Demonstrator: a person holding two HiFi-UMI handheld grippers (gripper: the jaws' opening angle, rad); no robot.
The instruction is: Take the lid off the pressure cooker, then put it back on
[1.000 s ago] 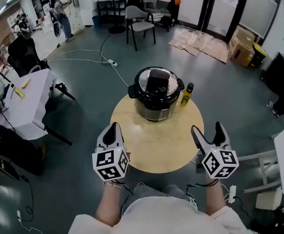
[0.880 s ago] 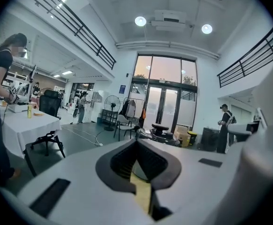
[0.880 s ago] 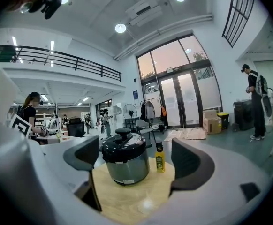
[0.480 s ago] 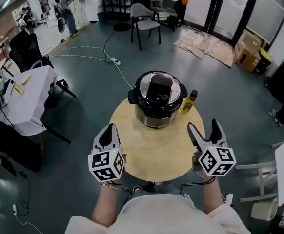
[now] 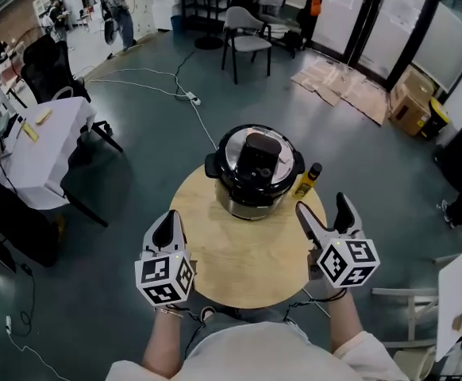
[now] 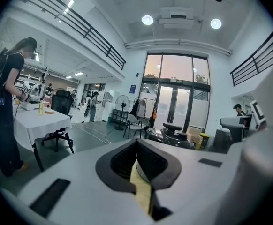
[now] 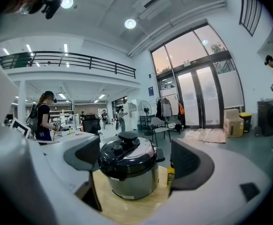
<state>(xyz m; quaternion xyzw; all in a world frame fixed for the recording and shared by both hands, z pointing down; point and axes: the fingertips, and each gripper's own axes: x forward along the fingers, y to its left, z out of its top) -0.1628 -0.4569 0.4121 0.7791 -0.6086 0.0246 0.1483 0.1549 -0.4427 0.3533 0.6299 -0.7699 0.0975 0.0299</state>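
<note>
The pressure cooker (image 5: 253,177) stands at the far side of the round wooden table (image 5: 239,264), its black lid (image 5: 256,155) on and seated. In the right gripper view the cooker (image 7: 129,175) fills the gap between the jaws, still some way ahead. My right gripper (image 5: 325,213) is open, empty, and hovers over the table's right front, short of the cooker. My left gripper (image 5: 170,225) is shut on nothing at the table's left front edge. In the left gripper view the gripper (image 6: 137,161) shows only a sliver of table between its pads, with the cooker (image 6: 173,137) ahead to the right.
A small yellow bottle (image 5: 306,179) stands right beside the cooker. Beyond the table are a grey chair (image 5: 247,40), floor cables (image 5: 185,98), a white desk (image 5: 36,145) at left, and cardboard boxes (image 5: 410,103) at right. People stand far back left.
The head view has shifted, so the cooker sits lower in frame. Both grippers stay near the table's front; the right one is a little closer to the cooker. Jaws unchanged.
</note>
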